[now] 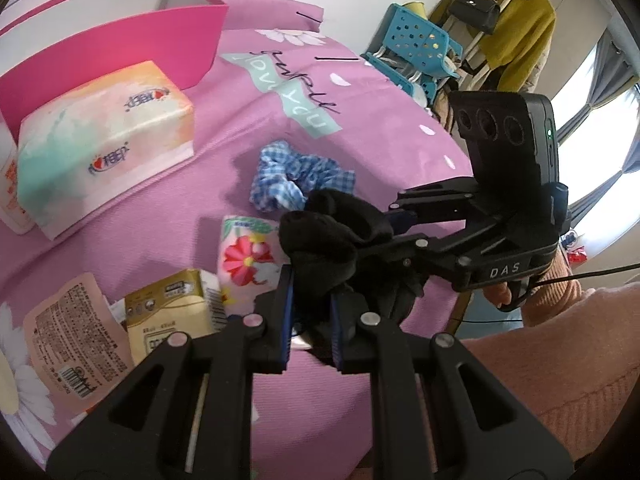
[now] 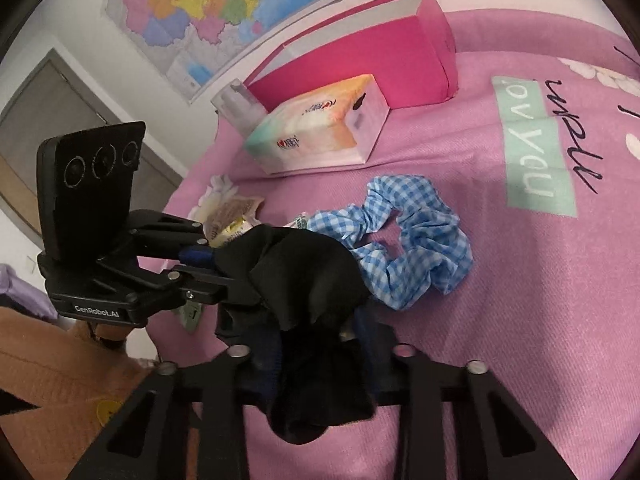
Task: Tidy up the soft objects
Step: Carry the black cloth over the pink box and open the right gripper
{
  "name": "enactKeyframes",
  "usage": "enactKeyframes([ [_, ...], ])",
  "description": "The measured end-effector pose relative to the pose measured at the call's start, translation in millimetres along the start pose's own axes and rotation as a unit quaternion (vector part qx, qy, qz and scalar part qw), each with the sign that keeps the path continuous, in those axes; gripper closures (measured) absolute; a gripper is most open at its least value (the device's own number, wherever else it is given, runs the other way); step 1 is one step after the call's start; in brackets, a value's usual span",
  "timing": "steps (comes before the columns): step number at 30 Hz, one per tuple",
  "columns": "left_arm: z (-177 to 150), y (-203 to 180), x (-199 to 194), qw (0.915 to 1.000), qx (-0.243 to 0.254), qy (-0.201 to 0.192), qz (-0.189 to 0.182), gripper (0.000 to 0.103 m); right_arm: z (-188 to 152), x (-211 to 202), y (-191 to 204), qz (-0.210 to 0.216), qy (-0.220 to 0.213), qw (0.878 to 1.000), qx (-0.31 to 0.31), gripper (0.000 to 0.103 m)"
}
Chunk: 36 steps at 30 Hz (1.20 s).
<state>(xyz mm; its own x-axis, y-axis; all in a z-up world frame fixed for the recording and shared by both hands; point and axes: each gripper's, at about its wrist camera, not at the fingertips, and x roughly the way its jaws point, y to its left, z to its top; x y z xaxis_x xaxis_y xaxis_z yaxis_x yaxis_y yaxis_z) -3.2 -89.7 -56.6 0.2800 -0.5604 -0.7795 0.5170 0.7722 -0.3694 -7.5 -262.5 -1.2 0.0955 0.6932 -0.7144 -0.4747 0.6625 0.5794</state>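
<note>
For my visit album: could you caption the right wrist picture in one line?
Both grippers, left and right, pinch one black cloth above a pink bedspread, beside a blue gingham scrunchie.

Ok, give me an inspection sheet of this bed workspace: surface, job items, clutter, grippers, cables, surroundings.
Surface: pink printed bedspread, daisies and lettering.
Job's things: black soft cloth held between both grippers; blue gingham scrunchie lying beside it; open pink cardboard box at the back.
Clutter: pastel tissue pack against the box; floral tissue packet, gold packet, beige sachet.
Grippers: left gripper and right gripper both shut on the cloth.
Cables: black cable trailing from the right gripper.
Surroundings: wall map, grey door, blue perforated rack, mustard coat.
</note>
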Motion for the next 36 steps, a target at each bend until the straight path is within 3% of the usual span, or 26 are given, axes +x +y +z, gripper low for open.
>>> enactKeyframes([
  [3, 3.9, -6.3, -8.3, 0.9998, 0.012, -0.013, -0.006, 0.086, 2.2, -11.8, 5.2, 0.0, -0.017, 1.0, -0.005, 0.08],
  [4, 5.7, -7.5, -11.9, 0.9997, 0.015, -0.018, -0.009, 0.086, 3.8, -16.9, 7.0, 0.001, -0.023, 1.0, -0.007, 0.086],
  [9, 23.3, -12.7, -33.7, 0.9978, 0.03, -0.058, -0.012, 0.086, 23.0, -38.5, 16.5, 0.004, -0.051, 0.998, -0.019, 0.086],
  [19, 91.1, 11.4, -75.0, 0.99, 0.025, -0.132, 0.045, 0.086, 103.9, -61.8, 31.8, -0.013, -0.117, 0.99, -0.078, 0.086],
  [27, 151.5, 59.4, -79.5, 0.9853, -0.024, -0.146, 0.086, 0.086, 196.3, -36.7, 14.7, -0.049, -0.128, 0.986, -0.095, 0.086],
  [36, 186.7, 107.0, -59.3, 0.9841, -0.079, -0.125, 0.099, 0.086, 258.4, 7.4, -7.2, -0.088, -0.104, 0.986, -0.099, 0.085],
])
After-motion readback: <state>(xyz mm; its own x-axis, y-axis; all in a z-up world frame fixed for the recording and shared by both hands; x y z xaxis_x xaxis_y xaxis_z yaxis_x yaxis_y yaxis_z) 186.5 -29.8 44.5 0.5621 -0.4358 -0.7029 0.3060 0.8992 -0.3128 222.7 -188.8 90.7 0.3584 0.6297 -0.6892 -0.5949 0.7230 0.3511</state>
